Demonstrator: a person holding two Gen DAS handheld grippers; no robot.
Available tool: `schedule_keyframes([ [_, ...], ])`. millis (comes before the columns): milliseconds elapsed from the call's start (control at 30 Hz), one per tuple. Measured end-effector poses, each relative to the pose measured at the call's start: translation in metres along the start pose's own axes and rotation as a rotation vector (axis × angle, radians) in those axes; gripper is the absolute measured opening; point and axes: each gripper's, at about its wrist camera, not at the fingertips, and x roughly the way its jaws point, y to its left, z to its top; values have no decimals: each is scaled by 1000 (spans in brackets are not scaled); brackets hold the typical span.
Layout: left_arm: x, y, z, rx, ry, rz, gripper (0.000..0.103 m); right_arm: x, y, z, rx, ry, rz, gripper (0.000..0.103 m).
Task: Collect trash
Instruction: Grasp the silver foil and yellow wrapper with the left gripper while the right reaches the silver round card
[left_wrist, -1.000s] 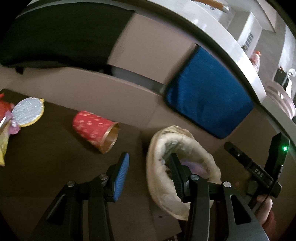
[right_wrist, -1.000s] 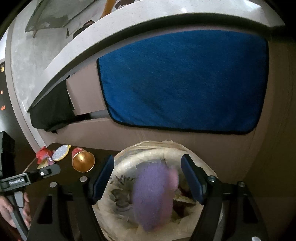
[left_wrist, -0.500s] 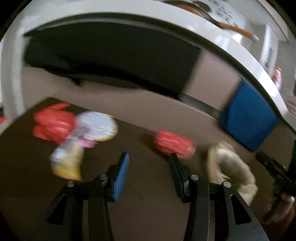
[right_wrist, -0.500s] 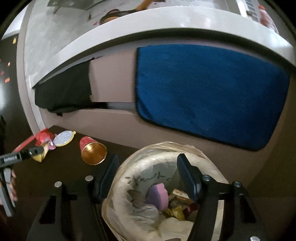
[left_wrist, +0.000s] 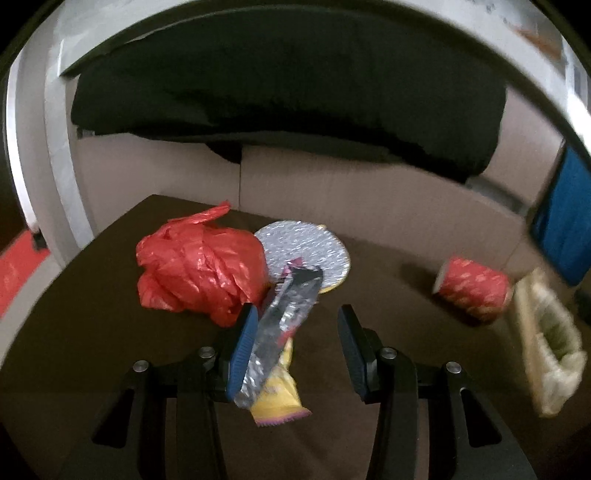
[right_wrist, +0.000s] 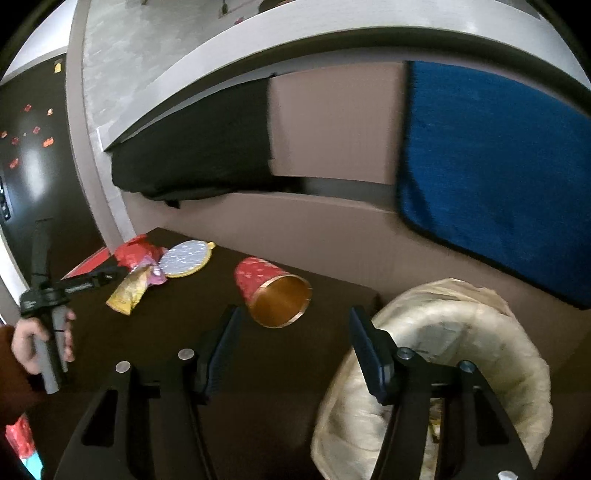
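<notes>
Bag (right_wrist: 480, 332): near right on table, some trash already inside.
Left gripper (left_wrist: 295, 332): jaws wide, snack wrapper (left_wrist: 284, 332) between, ungripped.
Right gripper (right_wrist: 291, 343): closing, empty, near red cup (right_wrist: 269, 291).
Remaining: wrapper, cup, red plastic (left_wrist: 199, 269), foil disc (left_wrist: 310, 251).

A red paper cup (right_wrist: 272, 295) lies on its side beside the cream-lined trash bag (right_wrist: 461, 350).

Bare tabletop (right_wrist: 177, 332) between wrapper pile (right_wrist: 135, 284) and red cup (right_wrist: 273, 295); trash bag (right_wrist: 461, 332) crowds right.
</notes>
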Motion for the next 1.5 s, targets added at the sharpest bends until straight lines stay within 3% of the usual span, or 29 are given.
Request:
schedule_keyframes([
  [133,17,9,-1,-54,35,46,41,8,14,0,-30,23,2,55],
  [233,27,17,-6,-77,106,21,22,18,24,3,-29,62,22,55],
  [367,0,29,-13,-59,55,0,6,30,46,17,-29,79,65,55],
  [533,-53,58,-20,-127,4,-70,6,62,94,36,-74,106,133,54],
  [600,-71,69,-25,-139,-13,-88,6,90,113,42,-55,136,189,44],
  [633,-81,77,-29,-147,-26,-91,6,106,120,44,-37,162,208,32],
  [667,-87,83,-31,-156,-36,-92,6,120,126,45,-23,180,213,27],
  [867,-103,113,-44,-190,-55,-30,6,200,142,47,68,225,138,27],
  [1000,-98,123,-47,-213,-45,-32,6,240,141,45,127,271,76,27],
  [1133,-90,127,-47,-228,-27,-41,6,254,142,52,146,246,54,29],
  [1333,-93,126,-49,-227,-29,-39,6,277,158,75,45,259,65,44],
  [1500,-95,126,-49,-222,-21,-41,6,300,153,80,76,300,49,44],
])
